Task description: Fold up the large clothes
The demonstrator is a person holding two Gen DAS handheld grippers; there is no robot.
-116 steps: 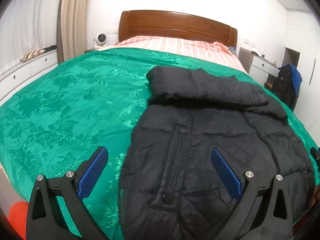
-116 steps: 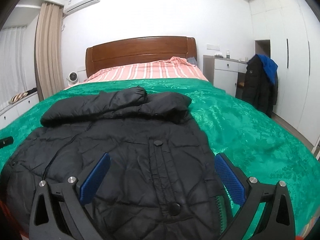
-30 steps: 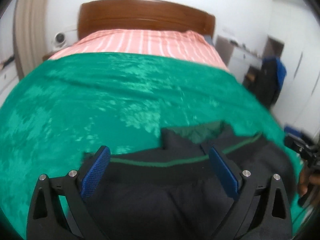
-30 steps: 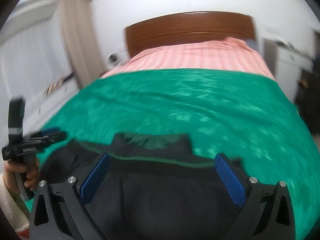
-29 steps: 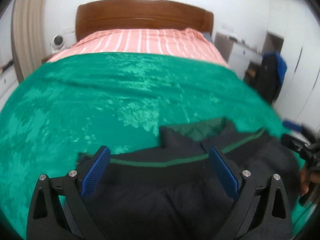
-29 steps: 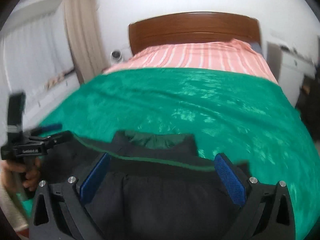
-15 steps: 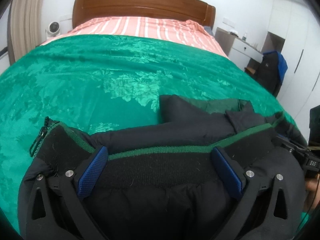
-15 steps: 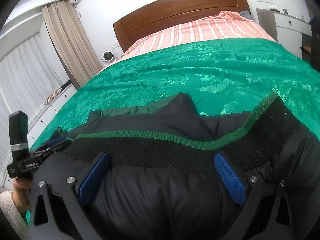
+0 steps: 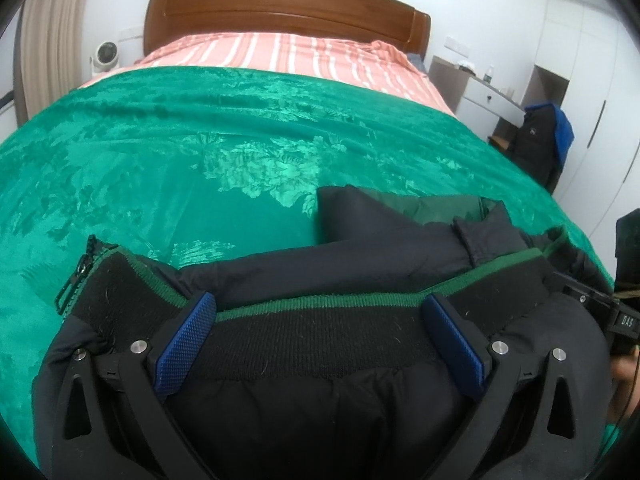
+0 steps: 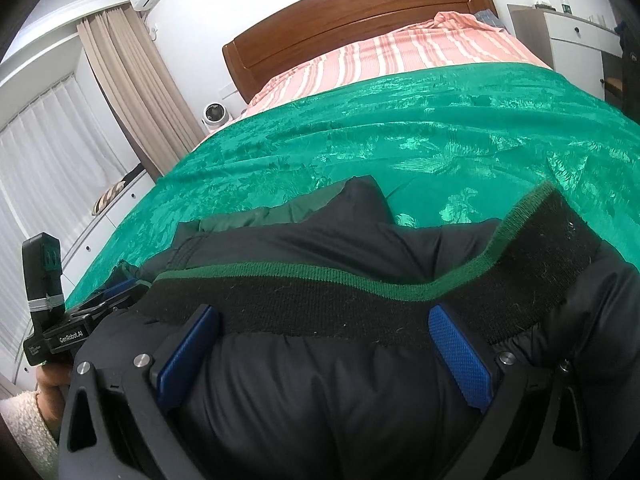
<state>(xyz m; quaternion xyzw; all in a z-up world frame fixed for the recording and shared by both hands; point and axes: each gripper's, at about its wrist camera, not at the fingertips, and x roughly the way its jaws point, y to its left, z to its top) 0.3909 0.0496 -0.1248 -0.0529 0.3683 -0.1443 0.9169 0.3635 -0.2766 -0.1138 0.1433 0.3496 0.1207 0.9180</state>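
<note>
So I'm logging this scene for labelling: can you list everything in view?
Jacket: one, black with green-edged knit hem, folded on the bedspread's near end.
Bedspread: one, green.
Striped sheet: one, pink and white, at the head.
Headboard: one, brown wood.
Fan: one, white, beside the bed.
Hanging coat: one, black and blue, by the wardrobe.
Left hand-held gripper: open over the hem.
Right hand-held gripper: open over the hem.

One black jacket [image 9: 320, 400], one green bedspread [image 9: 200, 152], two tools, and seemingly one hanging coat [image 9: 540, 144].
</note>
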